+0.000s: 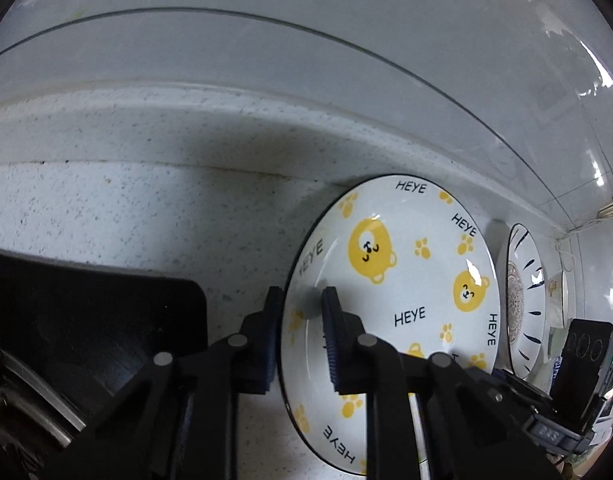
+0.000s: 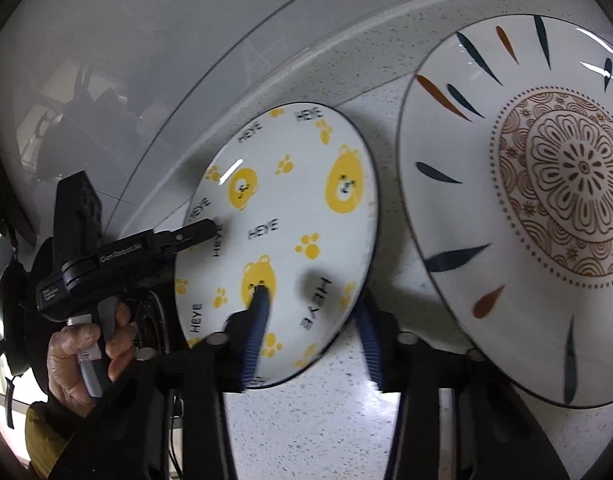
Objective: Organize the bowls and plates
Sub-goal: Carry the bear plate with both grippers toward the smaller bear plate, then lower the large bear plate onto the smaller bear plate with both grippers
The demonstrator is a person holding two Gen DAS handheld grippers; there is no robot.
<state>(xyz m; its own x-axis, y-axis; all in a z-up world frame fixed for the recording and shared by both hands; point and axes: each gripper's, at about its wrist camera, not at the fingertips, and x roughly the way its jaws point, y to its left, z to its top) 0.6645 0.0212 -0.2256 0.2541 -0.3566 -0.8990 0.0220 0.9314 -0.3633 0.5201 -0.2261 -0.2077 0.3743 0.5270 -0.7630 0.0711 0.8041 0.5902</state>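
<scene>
Plates stand on edge along a speckled counter, one of them held at both sides by two claws.

Left wrist view: the left gripper [image 1: 302, 332] has its two blue pads closed down on the left rim of the bear plate [image 1: 406, 280], one pad behind the rim and one on its face. That plate stands nearly upright, its top rim touching the counter's raised back edge [image 1: 186, 136]. Just to its right a second, striped plate [image 1: 526, 300] also stands upright; bare counter [image 1: 146, 220] lies open to the left. Right wrist view: two plates show, the bear plate [image 2: 290, 216] and the larger striped plate [image 2: 506, 184] close beside it. The right gripper [image 2: 310, 320] straddles the bear plate's lower rim, pads partly open; whether they press it I cannot tell. A hand [image 2: 82, 356] holds the left gripper's handle.
</scene>
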